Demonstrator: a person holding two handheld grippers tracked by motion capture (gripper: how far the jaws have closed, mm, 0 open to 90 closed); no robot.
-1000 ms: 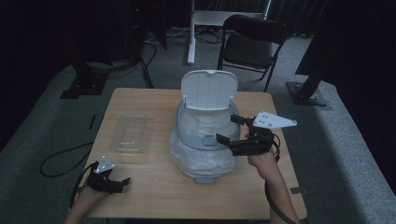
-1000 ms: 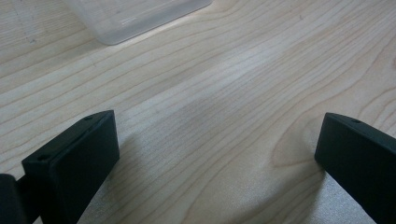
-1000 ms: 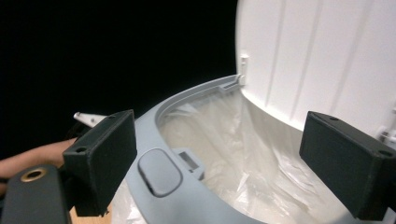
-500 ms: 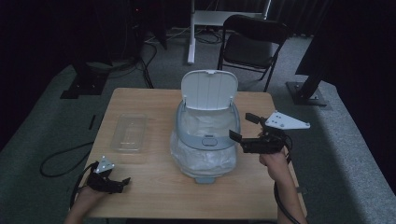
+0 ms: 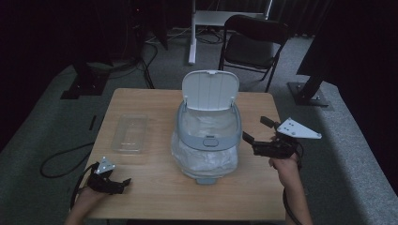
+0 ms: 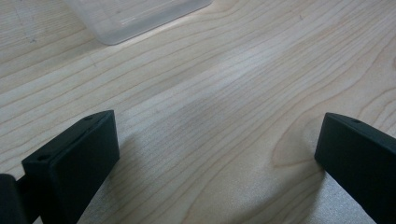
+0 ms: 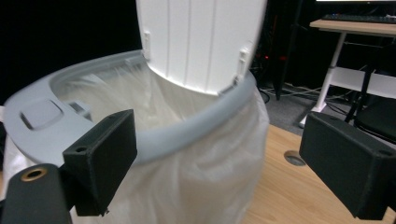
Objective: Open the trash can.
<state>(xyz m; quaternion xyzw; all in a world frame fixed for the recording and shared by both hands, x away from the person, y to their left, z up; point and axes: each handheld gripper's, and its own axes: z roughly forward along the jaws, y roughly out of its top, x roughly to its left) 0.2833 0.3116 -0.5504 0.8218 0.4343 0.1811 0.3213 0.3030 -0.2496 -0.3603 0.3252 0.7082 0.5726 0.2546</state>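
Note:
A small white bin [image 5: 209,136] with a grey rim [image 7: 196,128] stands mid-table, its white lid [image 5: 209,89] [image 7: 201,37] tipped up at the back. A thin plastic bag [image 7: 205,172] lines it and hangs over the outside. My right gripper [image 5: 256,132] [image 7: 215,163] is open in the air just right of the bin, jaws pointing at the rim, holding nothing. My left gripper [image 5: 123,183] [image 6: 215,158] rests open low over the bare wood at the table's front left corner, also holding nothing.
A clear plastic tray [image 5: 130,133] [image 6: 135,16] lies on the wooden table [image 5: 155,178] left of the bin. A folding chair [image 5: 253,42] and a white desk leg [image 5: 192,33] stand behind the table. Cables trail on the floor at the left.
My right gripper has drawn back rightward, away from the bin's rim, and now hangs clear of it. The left gripper has stayed put.

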